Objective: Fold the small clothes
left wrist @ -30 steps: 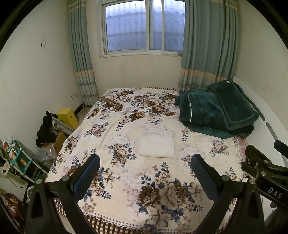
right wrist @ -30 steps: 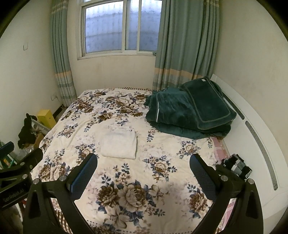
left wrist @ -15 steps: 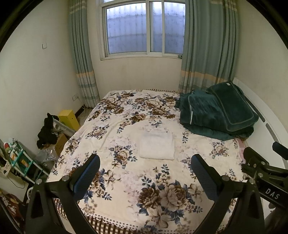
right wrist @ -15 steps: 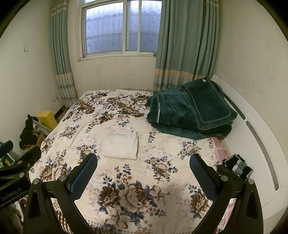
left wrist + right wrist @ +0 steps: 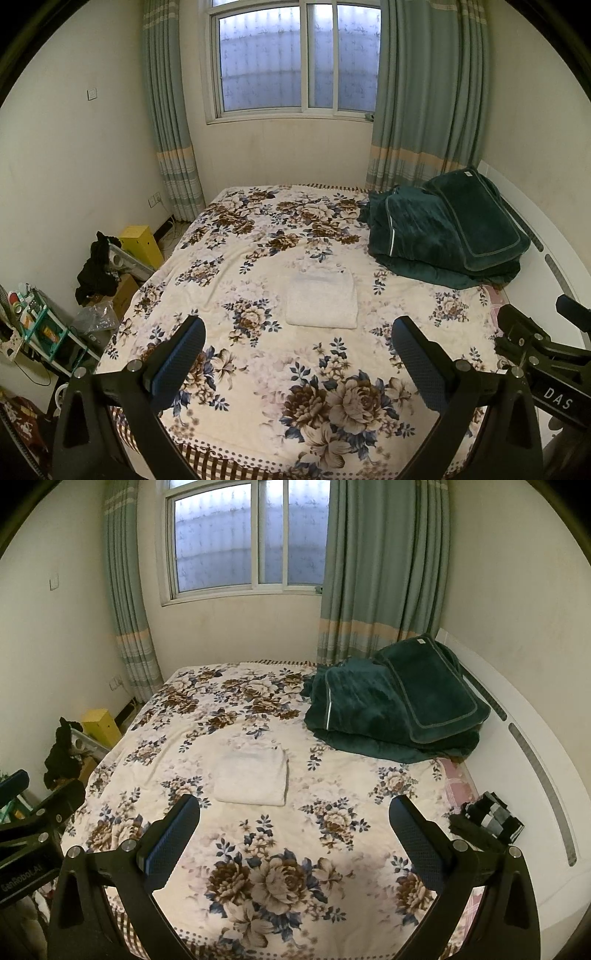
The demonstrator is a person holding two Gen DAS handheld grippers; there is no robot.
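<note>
Both tongs, left (image 5: 297, 349) and right (image 5: 293, 825), wide open, holding nothing.
White folded cloth (image 5: 322, 298) lies mid-bed (image 5: 258, 354); looks soft, light; I would pinch its near edge.

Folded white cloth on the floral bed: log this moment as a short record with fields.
item: folded white cloth, a flat rectangle
surface: floral bedspread
neighbour: dark green blanket pile, apart from the cloth
left gripper: open, empty, above the bed's near edge
right gripper: open, empty
contact: neither gripper touches the cloth
</note>
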